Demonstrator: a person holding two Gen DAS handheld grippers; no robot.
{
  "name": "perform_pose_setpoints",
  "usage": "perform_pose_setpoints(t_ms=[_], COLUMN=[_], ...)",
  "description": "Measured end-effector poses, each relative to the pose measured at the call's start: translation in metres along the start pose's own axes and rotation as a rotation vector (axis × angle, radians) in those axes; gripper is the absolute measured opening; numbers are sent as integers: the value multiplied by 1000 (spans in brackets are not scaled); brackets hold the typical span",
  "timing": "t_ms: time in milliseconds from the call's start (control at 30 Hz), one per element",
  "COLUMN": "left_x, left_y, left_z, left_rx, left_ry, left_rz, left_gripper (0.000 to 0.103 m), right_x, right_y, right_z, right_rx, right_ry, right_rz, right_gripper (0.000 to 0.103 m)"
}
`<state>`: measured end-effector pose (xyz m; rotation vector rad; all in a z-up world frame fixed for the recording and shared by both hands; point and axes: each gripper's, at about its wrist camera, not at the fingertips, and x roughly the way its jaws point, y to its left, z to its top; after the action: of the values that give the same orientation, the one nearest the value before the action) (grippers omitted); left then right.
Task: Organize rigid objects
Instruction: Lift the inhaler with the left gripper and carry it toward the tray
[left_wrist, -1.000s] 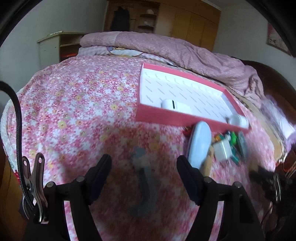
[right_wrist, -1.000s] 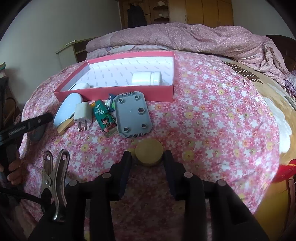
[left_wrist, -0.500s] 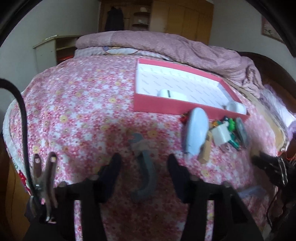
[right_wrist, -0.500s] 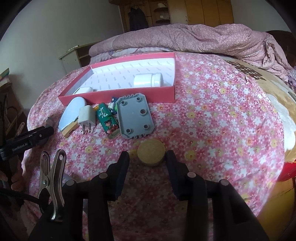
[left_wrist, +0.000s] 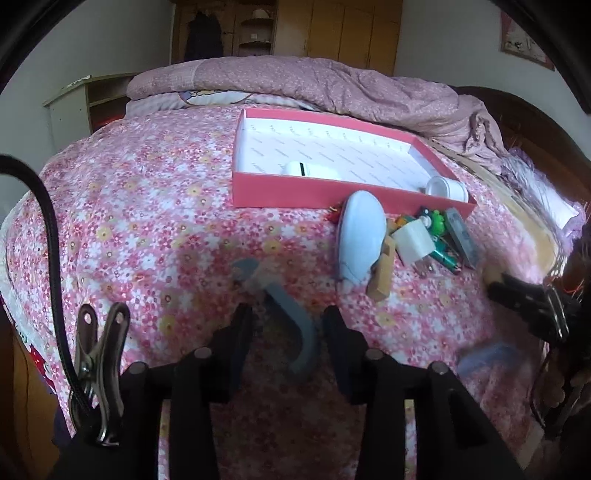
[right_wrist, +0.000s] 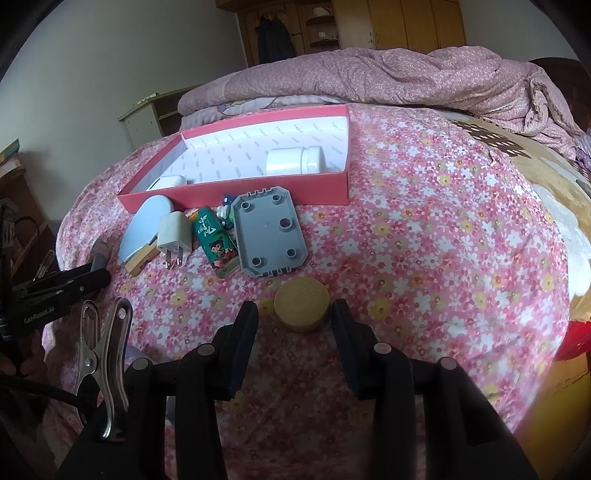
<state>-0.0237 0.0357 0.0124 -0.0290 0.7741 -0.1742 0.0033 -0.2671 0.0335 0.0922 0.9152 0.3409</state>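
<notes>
A pink box (left_wrist: 295, 192) (right_wrist: 236, 192) lies on the floral bed; inside are a white case (left_wrist: 301, 169) and a white jar (right_wrist: 293, 160). In front of it lie a pale blue oval (left_wrist: 360, 236), a white plug (right_wrist: 173, 232), a green pack (right_wrist: 216, 242), a wooden block (left_wrist: 382, 271) and a grey plate (right_wrist: 269, 230). My left gripper (left_wrist: 288, 321) is open around a grey toy wrench (left_wrist: 288, 310). My right gripper (right_wrist: 295, 317) is open around a round wooden disc (right_wrist: 302, 303), not touching it.
A rumpled pink quilt (right_wrist: 406, 77) lies across the back of the bed. A shelf unit (left_wrist: 74, 107) stands at the far left. The bed edge (right_wrist: 569, 280) drops off to the right. The other gripper (right_wrist: 62, 284) shows at the left of the right wrist view.
My left gripper has moved forward over the wrench and its jaws have narrowed around it. My right gripper has backed off slightly from the disc, jaws a little wider.
</notes>
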Motion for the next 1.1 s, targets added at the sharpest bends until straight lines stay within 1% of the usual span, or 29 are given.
perform_pose_setpoints(t_ms=[33,100,167,200,400,533,567,633,667,700,767,900,1100], left_x=[0,3,8,10,13,17,19,19,18,17,15,7,-5], left_y=[1,0,0,1,6,-3,-5,-4,-4,-3,-1,2,-1], left_z=[0,2,6,8,12,12,13,15,16,16,14,9,7], left_rx=[3,31,73,88,107,173,179,177,174,171,157,132,123], left_ry=[-1,-4,-10,-10,-12,-24,-26,-23,-24,-24,-27,-33,-55], left_rz=[1,31,66,69,-5,-6,-11,-26,-27,-28,-36,-54,-75], left_gripper=[49,63,67,67,67,67,65,51,36,28,22,22,21], right_x=[0,-2,-3,-2,-1,-1,-1,-2,-2,-3,-4,-5,-4], right_y=[2,5,7,7,4,5,5,5,5,5,4,4,3], right_z=[0,0,-1,-1,-1,0,0,1,1,1,2,2,5], right_rx=[-7,-17,-24,-25,-6,-10,-10,-9,-7,-5,1,4,9], right_ry=[2,-1,-3,-1,5,6,6,5,4,3,0,3,4], right_rz=[-2,10,15,13,22,19,18,18,18,19,22,20,4], right_gripper=[43,43,43,43,43,43,43,43,43,43,43,43,43])
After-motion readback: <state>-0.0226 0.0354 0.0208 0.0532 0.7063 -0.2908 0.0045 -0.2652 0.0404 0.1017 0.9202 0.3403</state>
